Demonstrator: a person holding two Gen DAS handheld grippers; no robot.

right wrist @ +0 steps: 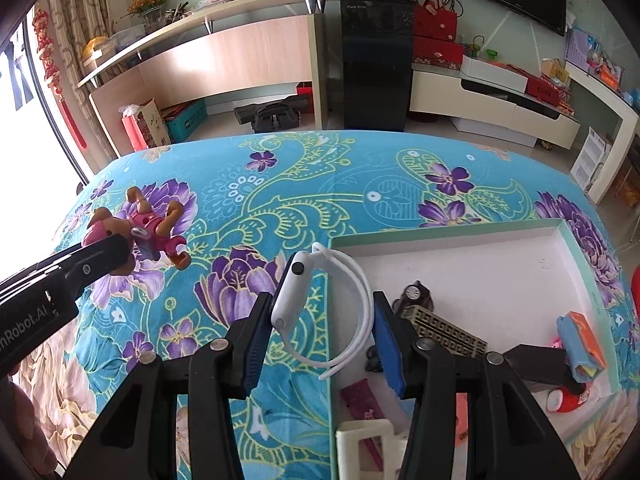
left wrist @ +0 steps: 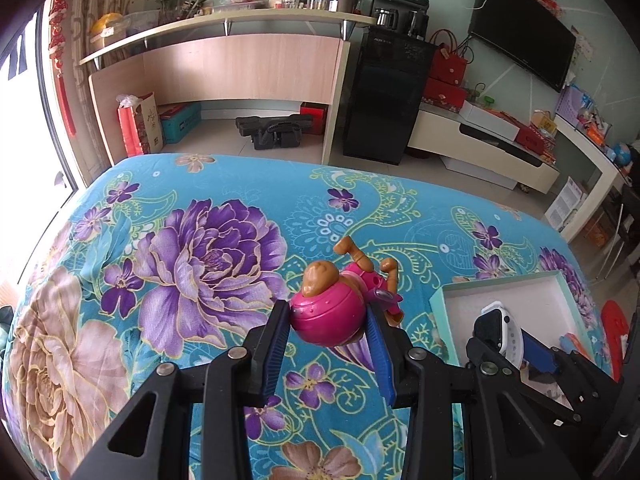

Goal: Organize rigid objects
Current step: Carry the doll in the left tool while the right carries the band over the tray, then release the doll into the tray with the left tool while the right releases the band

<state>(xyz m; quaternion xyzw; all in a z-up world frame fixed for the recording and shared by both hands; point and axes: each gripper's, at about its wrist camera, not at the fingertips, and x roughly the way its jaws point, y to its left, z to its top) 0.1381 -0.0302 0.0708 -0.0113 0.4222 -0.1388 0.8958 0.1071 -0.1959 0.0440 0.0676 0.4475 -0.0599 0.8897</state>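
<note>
The left claw [left wrist: 330,326] is clamped on the pink toy figure [left wrist: 340,308], held above the floral cloth to the left of the shallow white box [right wrist: 568,248]. At the box's left rim, the right claw [right wrist: 322,320] grips a white smartwatch [right wrist: 292,292] by its case and strap. Both pieces seem mid-carry, so the next move is probably lowering each onto bare box floor; the box's near contents are partly hidden by the claw.
</note>
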